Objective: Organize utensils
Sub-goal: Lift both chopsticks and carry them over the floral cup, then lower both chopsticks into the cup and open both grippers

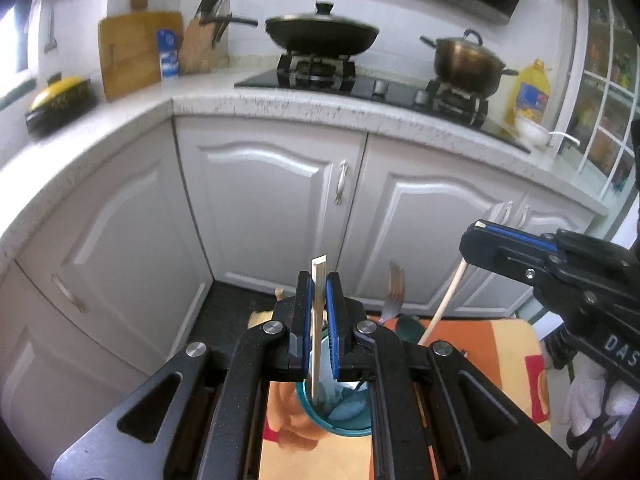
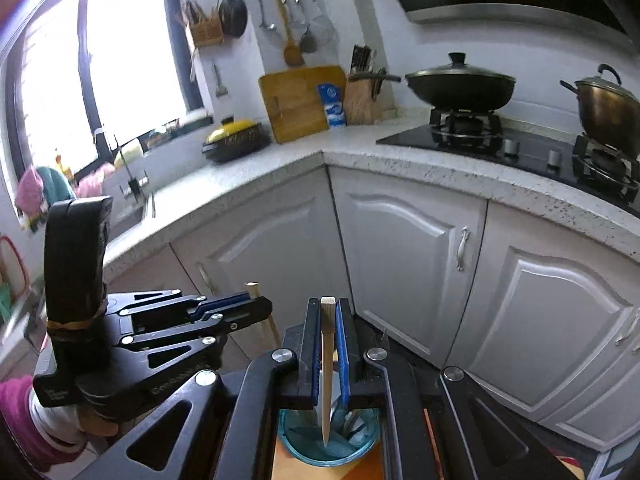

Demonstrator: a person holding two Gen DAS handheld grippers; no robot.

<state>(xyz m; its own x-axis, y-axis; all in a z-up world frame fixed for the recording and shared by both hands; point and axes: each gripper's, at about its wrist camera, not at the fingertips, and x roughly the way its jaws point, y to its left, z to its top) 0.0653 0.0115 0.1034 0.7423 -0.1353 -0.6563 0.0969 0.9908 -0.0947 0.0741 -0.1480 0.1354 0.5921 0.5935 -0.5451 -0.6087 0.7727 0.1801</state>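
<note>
Each gripper (image 1: 319,312) (image 2: 329,336) pinches one chopstick (image 1: 318,320) (image 2: 327,360) upright (tip down, ready to drop) over the near cup (image 2: 304,446).

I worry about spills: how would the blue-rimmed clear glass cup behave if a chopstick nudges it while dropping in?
The blue-rimmed clear glass cup looks rigid and probably breakable. It is wide, so likely steady, though utensils leaning inside may tip it. The pale wooden chopstick seems light and stiff, so a nudge probably won't shift it.
</note>
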